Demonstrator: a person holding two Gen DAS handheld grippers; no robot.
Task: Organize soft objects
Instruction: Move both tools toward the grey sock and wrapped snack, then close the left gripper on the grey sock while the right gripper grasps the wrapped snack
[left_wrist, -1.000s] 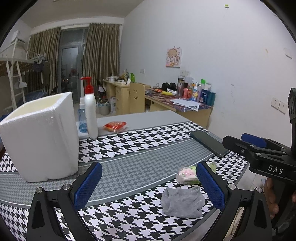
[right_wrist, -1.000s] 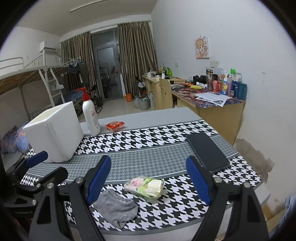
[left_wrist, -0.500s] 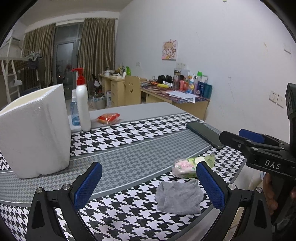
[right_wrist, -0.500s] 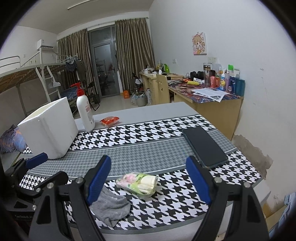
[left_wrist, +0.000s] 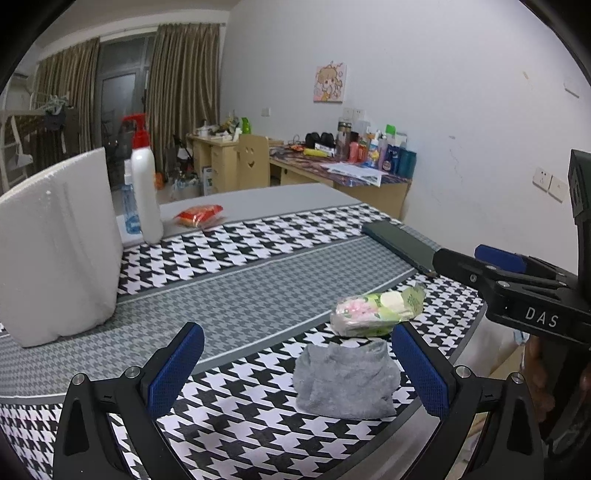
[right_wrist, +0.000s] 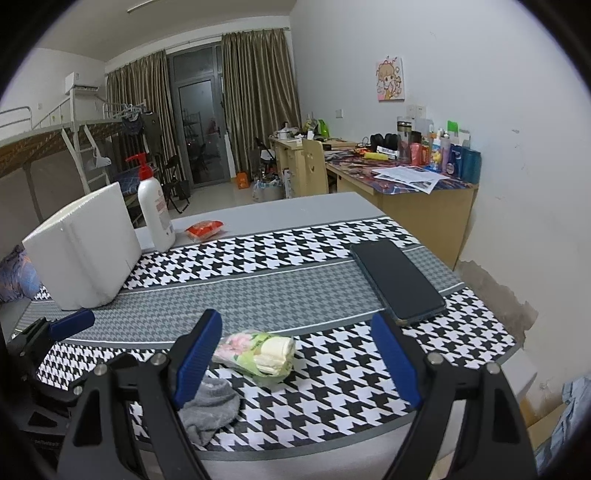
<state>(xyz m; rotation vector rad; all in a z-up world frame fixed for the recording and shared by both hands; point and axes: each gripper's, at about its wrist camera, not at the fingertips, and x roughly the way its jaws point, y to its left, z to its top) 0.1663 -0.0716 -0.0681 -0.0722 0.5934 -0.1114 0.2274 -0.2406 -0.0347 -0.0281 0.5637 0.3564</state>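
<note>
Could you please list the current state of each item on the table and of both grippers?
Grey fabric sock: crumpled, lying flat, not gripped.
Clear plastic tissue pack: on its side beyond the sock, not gripped.
White foam box: upright.
White pump bottle with red nozzle: upright.
Black smartphone: flat, screen dark.
Red snack packet: lying flat.
Left gripper: open, empty.
Right gripper: open, empty.

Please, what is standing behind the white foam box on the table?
Behind the foam box stands a white pump bottle with a red top. In the left view a small blue bottle shows beside it. The box hides the table directly behind it, and its inside cannot be seen.
</note>
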